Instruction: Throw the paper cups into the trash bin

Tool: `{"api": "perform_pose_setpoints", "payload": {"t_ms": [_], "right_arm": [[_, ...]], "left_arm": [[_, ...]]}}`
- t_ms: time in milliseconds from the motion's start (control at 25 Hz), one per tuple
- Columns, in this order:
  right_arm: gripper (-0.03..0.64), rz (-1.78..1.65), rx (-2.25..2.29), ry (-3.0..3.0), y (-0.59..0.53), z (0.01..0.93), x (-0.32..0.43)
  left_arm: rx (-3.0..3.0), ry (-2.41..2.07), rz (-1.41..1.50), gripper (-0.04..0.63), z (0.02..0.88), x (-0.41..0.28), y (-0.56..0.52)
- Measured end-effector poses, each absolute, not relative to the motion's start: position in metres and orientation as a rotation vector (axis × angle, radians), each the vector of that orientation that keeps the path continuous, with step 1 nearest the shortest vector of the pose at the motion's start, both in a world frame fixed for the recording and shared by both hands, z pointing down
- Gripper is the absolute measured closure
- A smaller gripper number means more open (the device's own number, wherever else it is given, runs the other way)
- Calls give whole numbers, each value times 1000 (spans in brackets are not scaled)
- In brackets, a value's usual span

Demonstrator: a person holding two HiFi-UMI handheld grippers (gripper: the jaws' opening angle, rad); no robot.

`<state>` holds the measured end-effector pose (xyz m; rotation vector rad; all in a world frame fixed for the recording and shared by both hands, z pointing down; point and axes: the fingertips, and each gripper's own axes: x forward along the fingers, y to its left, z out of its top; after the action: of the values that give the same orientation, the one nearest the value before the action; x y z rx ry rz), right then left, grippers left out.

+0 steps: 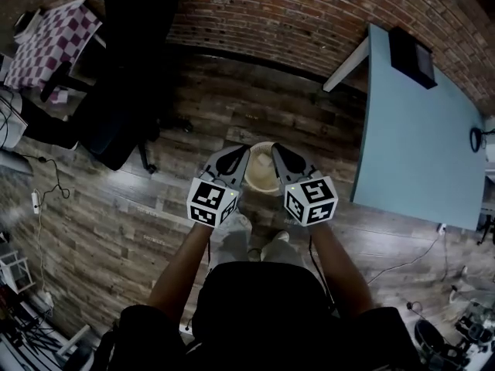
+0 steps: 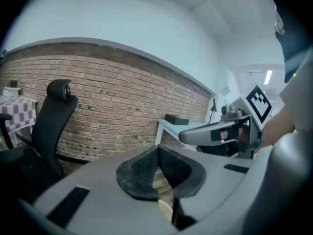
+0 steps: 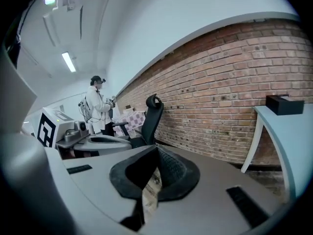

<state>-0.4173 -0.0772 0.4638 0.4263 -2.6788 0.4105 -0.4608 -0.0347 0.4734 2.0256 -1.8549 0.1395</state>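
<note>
A round cream trash bin (image 1: 261, 178) stands on the wooden floor just ahead of the person's feet. Something pale lies inside it, but I cannot tell whether it is a paper cup. My left gripper (image 1: 240, 154) hangs over the bin's left rim and my right gripper (image 1: 277, 150) over its right rim, side by side. In the left gripper view the left gripper (image 2: 157, 150) has its dark pads pressed together with nothing between them. In the right gripper view the right gripper (image 3: 156, 151) is likewise shut and empty. No cup shows outside the bin.
A pale blue table (image 1: 418, 137) stands to the right with a black box (image 1: 411, 56) on it. A black office chair (image 1: 124, 122) and a checked table (image 1: 54, 41) are at the left. A brick wall (image 1: 294, 14) runs behind. A person in white (image 3: 98, 109) stands far off.
</note>
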Motion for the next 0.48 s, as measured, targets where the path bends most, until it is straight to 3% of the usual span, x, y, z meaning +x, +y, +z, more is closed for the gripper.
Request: {"api": "perform_pose_setpoints", "payload": {"t_ms": [480], "right_arm": [[612, 369, 360, -2760, -54, 419, -363]], "left_arm": [[2067, -1936, 164, 586, 426, -403, -17]]}}
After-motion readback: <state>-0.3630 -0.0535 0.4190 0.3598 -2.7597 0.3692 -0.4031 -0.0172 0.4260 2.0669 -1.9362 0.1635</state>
